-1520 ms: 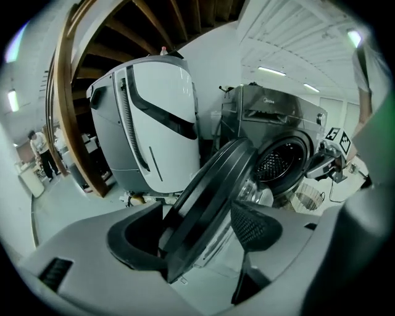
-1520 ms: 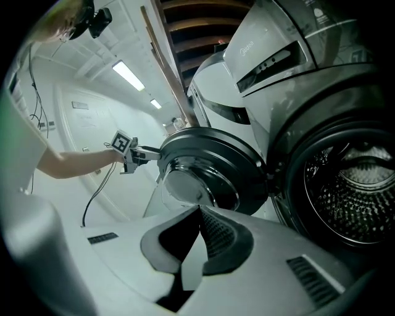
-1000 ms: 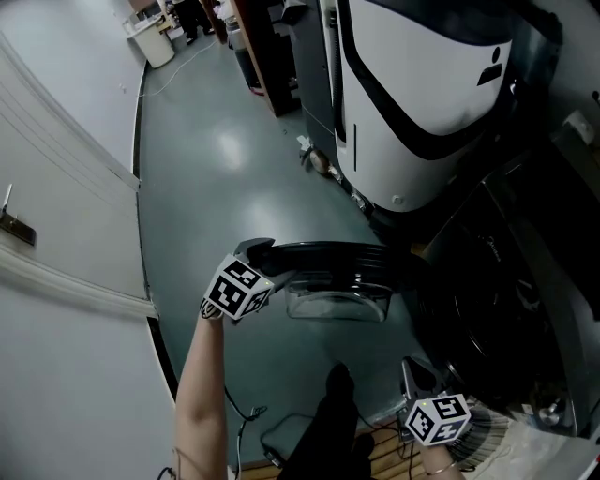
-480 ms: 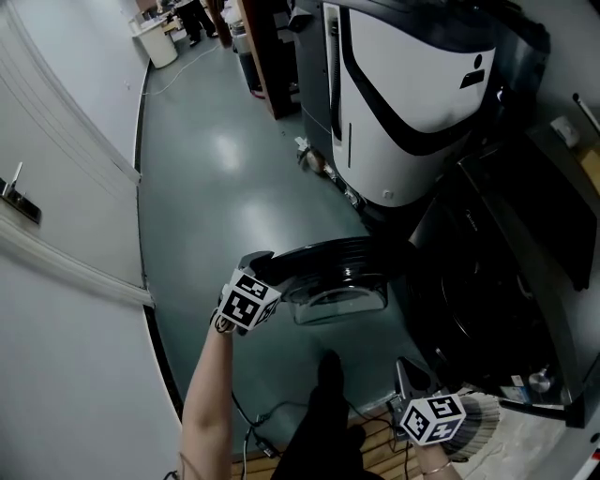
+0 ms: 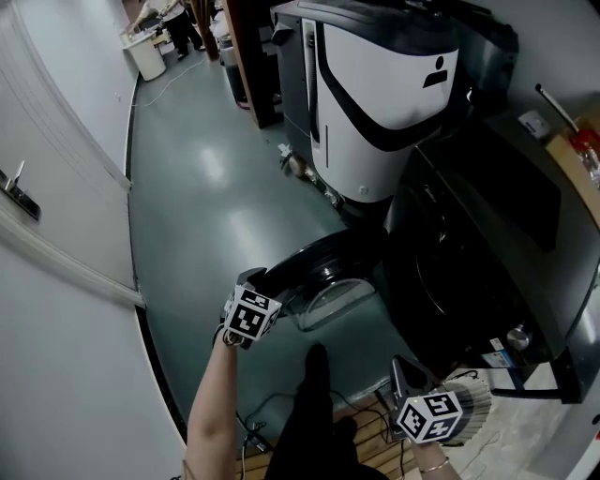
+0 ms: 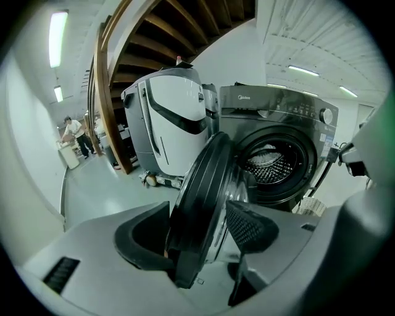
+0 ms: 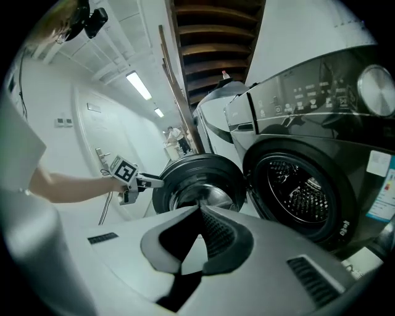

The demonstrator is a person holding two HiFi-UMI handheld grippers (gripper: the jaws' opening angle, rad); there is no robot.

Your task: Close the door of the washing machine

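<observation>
The dark front-loading washing machine (image 5: 478, 234) stands at the right with its drum (image 6: 271, 166) uncovered. Its round black door (image 5: 323, 267) hangs partly swung out over the floor. My left gripper (image 5: 258, 278) is at the door's free edge. In the left gripper view the door's rim (image 6: 200, 203) stands between the jaws of the left gripper (image 6: 197, 210). The left jaw lies against the outer face and the right pad (image 6: 247, 225) is clear of the glass. My right gripper (image 5: 398, 367) hangs low near the machine's front, its jaws shut on nothing (image 7: 200, 213).
A white and black machine (image 5: 384, 84) stands just beyond the washer. A white wall with a handle (image 5: 14, 192) runs along the left. Cables (image 5: 253, 412) lie on the grey-green floor by the person's dark leg (image 5: 314, 394). People stand far down the aisle (image 5: 178, 23).
The door has swung from wide open toward the machine, and my left gripper went with its edge. My right gripper shifted a little and stayed shut.
</observation>
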